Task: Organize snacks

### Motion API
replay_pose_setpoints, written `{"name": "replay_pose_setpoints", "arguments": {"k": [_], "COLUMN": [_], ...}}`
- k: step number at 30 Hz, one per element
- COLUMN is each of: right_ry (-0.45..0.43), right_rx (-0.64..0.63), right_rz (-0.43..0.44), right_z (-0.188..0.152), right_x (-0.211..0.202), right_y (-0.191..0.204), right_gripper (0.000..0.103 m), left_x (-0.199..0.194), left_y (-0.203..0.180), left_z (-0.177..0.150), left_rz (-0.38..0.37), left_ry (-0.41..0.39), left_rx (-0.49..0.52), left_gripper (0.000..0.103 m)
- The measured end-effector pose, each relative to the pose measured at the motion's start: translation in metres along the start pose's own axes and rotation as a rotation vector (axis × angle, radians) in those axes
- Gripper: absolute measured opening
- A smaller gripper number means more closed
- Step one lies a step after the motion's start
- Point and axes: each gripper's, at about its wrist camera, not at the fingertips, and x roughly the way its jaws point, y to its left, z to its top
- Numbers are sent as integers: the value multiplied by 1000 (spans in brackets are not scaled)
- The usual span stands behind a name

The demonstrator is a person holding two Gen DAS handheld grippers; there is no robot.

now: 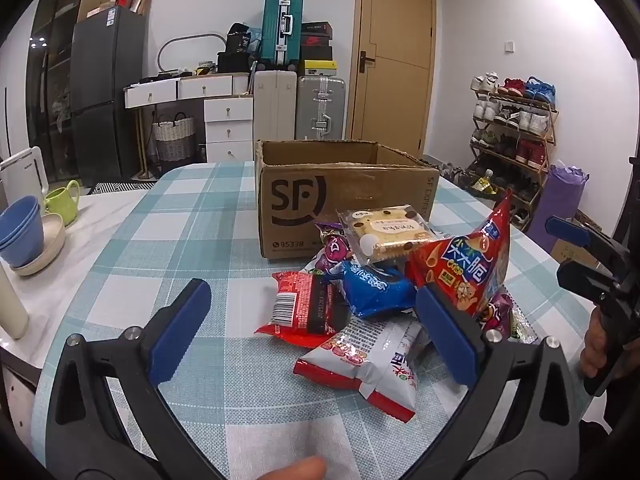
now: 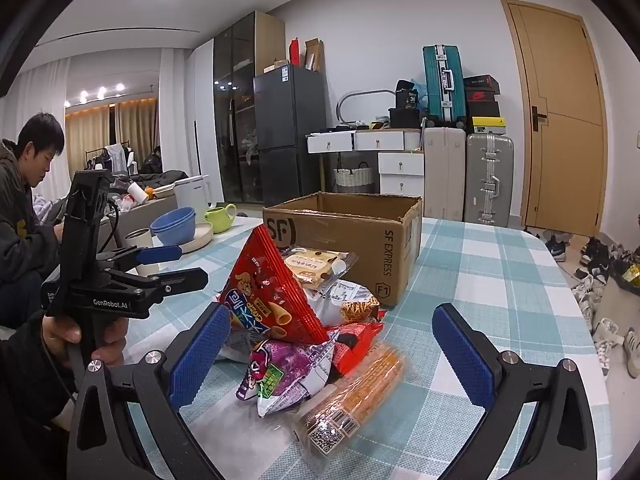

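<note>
Cardboard box (image 2: pixel 352 240) reads "SF EXPRESS", "95338"; left gripper (image 2: pixel 172 264) reads "GenRobot.AI".

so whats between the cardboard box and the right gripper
The snack pile: it fills the tablecloth between the cardboard box and the open right gripper, clearest in the right wrist view.

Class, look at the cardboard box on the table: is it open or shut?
Open. The cardboard box has no flaps across its top, and its inner walls show. What lies inside cannot be told.
</note>
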Motion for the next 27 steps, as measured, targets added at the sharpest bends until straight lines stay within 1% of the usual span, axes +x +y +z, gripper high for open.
{"name": "replay_pose_setpoints", "arguments": {"k": [2,27], "right_ry": [0,5], "right_rx": [1,-2], "right_rz": [-1,-2], "right_z": [0,0], "right_x": [0,0], "right_y": [0,0], "right_gripper": [103,103], "left_x": [0,0], "left_y": [0,0], "left_z": [0,0], "left_rz": [-5,-4], "left_ry": [-12,1], "left_rx": [-9,-9], "left_gripper": [103,103]}}
